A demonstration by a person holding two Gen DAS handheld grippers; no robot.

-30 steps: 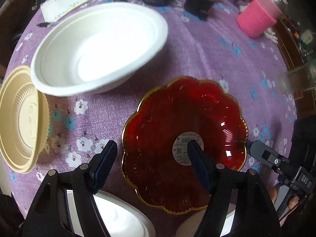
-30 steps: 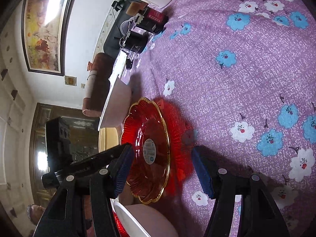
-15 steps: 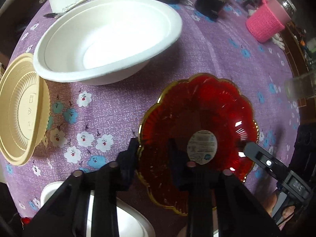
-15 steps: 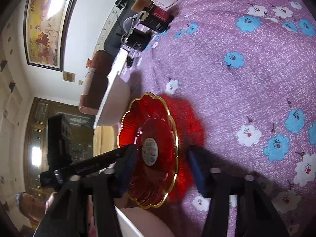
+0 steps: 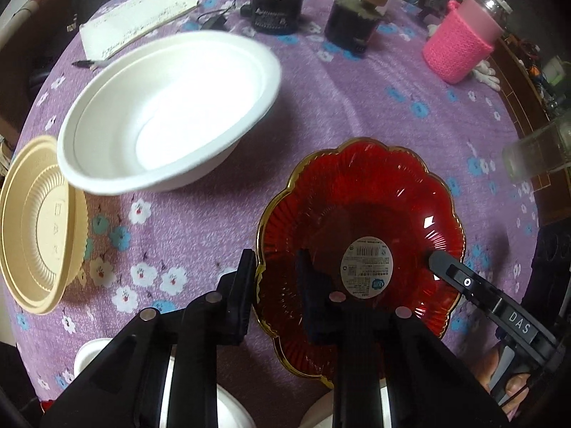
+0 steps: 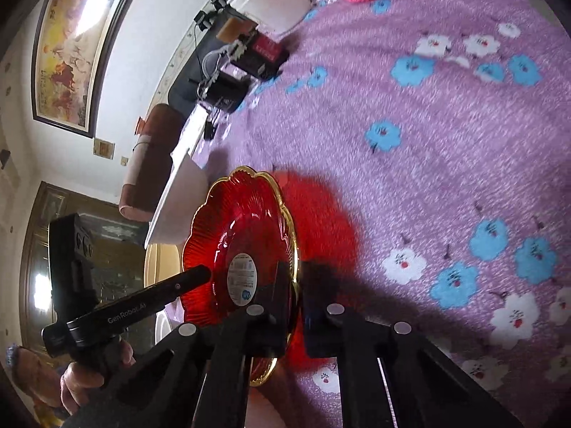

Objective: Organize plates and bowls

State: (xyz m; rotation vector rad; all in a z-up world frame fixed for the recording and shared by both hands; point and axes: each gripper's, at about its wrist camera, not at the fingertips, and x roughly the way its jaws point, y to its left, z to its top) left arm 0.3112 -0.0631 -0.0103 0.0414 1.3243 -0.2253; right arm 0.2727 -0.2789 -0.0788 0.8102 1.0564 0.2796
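The red plate [image 5: 360, 214] is held up a little way over the purple cloth [image 5: 321, 107], between the two grippers. The left gripper [image 5: 274, 285] bites the plate's near left edge: one finger sits outside the gold rim and one sits inside, so the jaws are pinching the plate. The right gripper [image 6: 298, 296] does the same on the other side, with the rim squeezed between its fingers. I think two grips are used because the plate is wide, thin and slippery, and one pinch at the edge could let it tip or slide.

In the right view the plate casts a red glow on the cloth, set a bit apart from it, which is why it looks lifted.

The big white bowl [image 5: 171, 121] sits just behind the plate, and the tan bowl [image 5: 39, 224] is off to the left. A small white dish [image 5: 89, 360] peeks out below the left gripper. The plate may be going onto one of these, but I cannot tell which
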